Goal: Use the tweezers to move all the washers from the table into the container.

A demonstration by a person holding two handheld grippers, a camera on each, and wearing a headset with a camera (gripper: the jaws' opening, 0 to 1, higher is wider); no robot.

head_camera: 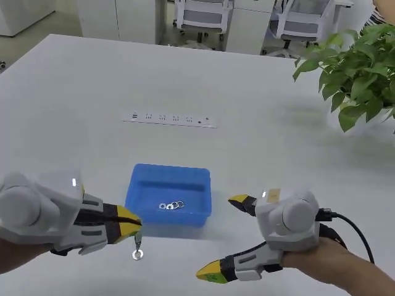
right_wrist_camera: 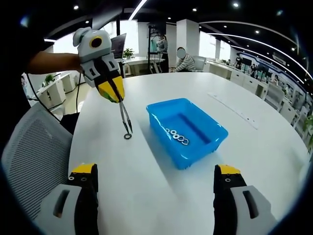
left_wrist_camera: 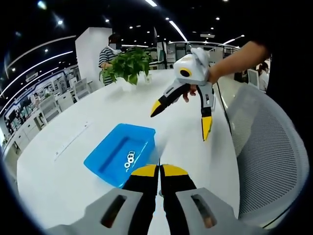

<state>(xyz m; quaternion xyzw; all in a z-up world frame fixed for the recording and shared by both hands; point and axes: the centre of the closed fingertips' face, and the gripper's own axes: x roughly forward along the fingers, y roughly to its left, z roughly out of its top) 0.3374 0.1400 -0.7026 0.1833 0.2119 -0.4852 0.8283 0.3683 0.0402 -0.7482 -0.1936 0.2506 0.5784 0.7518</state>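
A blue container (head_camera: 196,179) stands on the white table and holds several washers (head_camera: 171,205). My left gripper (head_camera: 133,226) is just left of the container's near corner, shut on thin metal tweezers (right_wrist_camera: 124,115) that point down. One washer (head_camera: 137,254) sits at the tweezers' tips, in front of the container; I cannot tell whether it is off the table. My right gripper (head_camera: 222,236) is open to the right of the container, nothing between its fingers. The right gripper view shows the container (right_wrist_camera: 210,128), the washers (right_wrist_camera: 176,136) inside it and the washer (right_wrist_camera: 127,136) at the tips.
A white power strip (head_camera: 170,119) lies across the table beyond the container. A green plant (head_camera: 358,68) stands at the far right. Office chairs stand past the table's far edge. A grey mesh chair (left_wrist_camera: 274,147) is at the near edge.
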